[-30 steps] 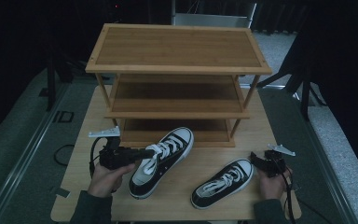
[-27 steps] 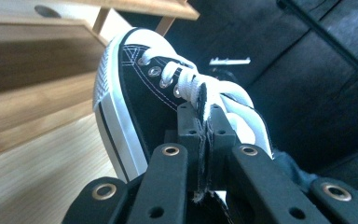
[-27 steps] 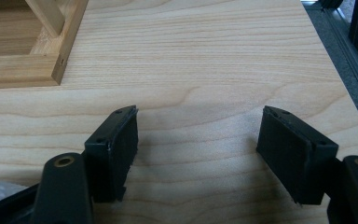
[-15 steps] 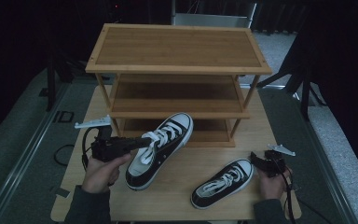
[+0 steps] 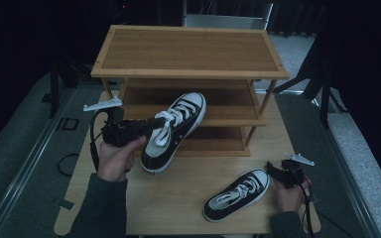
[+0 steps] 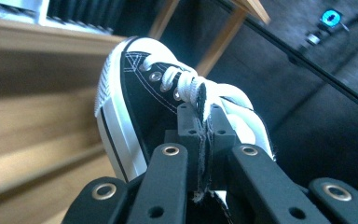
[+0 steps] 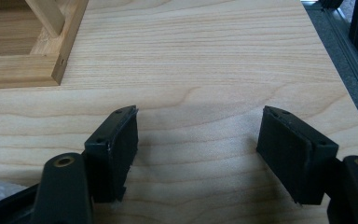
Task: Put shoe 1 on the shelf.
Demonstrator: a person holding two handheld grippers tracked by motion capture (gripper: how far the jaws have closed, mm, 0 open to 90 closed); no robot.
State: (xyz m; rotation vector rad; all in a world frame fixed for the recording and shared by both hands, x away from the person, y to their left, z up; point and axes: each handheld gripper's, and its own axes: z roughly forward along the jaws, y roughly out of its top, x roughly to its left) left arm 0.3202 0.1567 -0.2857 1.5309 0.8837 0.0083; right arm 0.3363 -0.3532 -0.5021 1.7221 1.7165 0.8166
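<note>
The left gripper's [image 6: 204, 135] black fingers [image 6: 168, 177] are pressed together on the collar edge and white lace of a black canvas sneaker with a white rubber toe cap [image 6: 135, 88], holding it off the pale wooden counter [image 5: 188, 198] with its toe aimed at the middle shelf of the three-tier bamboo shoe rack [image 5: 188, 52]. The pinch is thin: only fabric and lace sit between the pads, so the shoe may swing or slide out if the hand tips or speeds up, and the toe, close to the shelf's front rail, may catch on it and twist the shoe loose. The right gripper's [image 7: 198, 154] fingers [image 7: 119, 144] stand wide apart with nothing between them, hovering low over bare wood just beside the heel of the second, matching black-and-white sneaker [image 5: 235, 194], which lies on the counter near the front edge; a careless drift there could nudge it towards that edge. The left gripper view lays the grip bare, down to frayed fabric at the pads, which the high view hides behind the hand [image 5: 114, 156]. The high view, in turn, gives the shoe's place against the shelves and the spacing of the pair, while the right gripper view adds the rack's foot [image 7: 58, 70] close ahead.
</note>
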